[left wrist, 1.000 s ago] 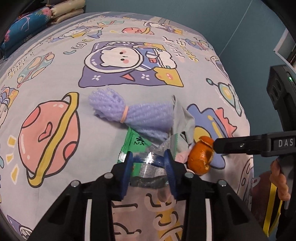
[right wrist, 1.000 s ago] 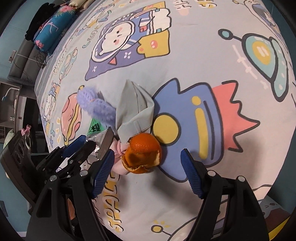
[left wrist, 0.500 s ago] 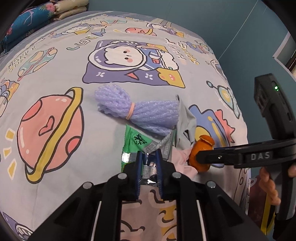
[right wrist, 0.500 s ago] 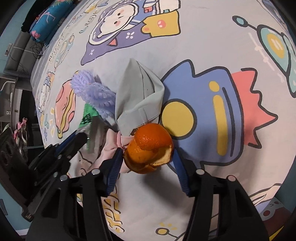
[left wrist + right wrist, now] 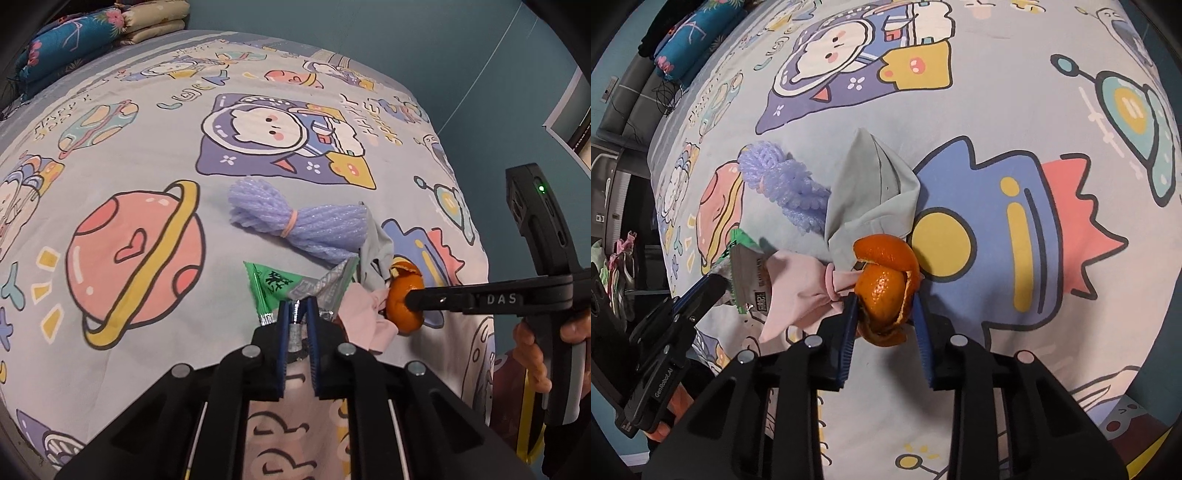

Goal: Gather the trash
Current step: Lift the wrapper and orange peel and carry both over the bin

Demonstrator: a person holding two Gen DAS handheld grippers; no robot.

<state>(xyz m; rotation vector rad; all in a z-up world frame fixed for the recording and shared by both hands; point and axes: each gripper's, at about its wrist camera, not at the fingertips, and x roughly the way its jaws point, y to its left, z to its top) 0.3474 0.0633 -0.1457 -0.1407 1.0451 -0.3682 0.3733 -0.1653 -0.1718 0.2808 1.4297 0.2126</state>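
Both grippers point steeply down at a bed (image 5: 155,155) with a cartoon-print sheet. Left gripper (image 5: 296,314): fingers fully closed, pinching the silver edge of a green snack wrapper (image 5: 271,282). Right gripper (image 5: 884,314): fingers narrow and closing, an orange peel (image 5: 884,280) between them, pads touching its sides. Beside these lie a pink tissue (image 5: 798,291), a grey cloth (image 5: 871,195) and a purple foam net (image 5: 295,225).

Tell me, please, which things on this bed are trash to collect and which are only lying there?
Trash: wrapper in the shut left gripper; orange peel, right gripper closing on it; purple foam net.

Lying about, as it seems: grey cloth; pink cloth; pillows.
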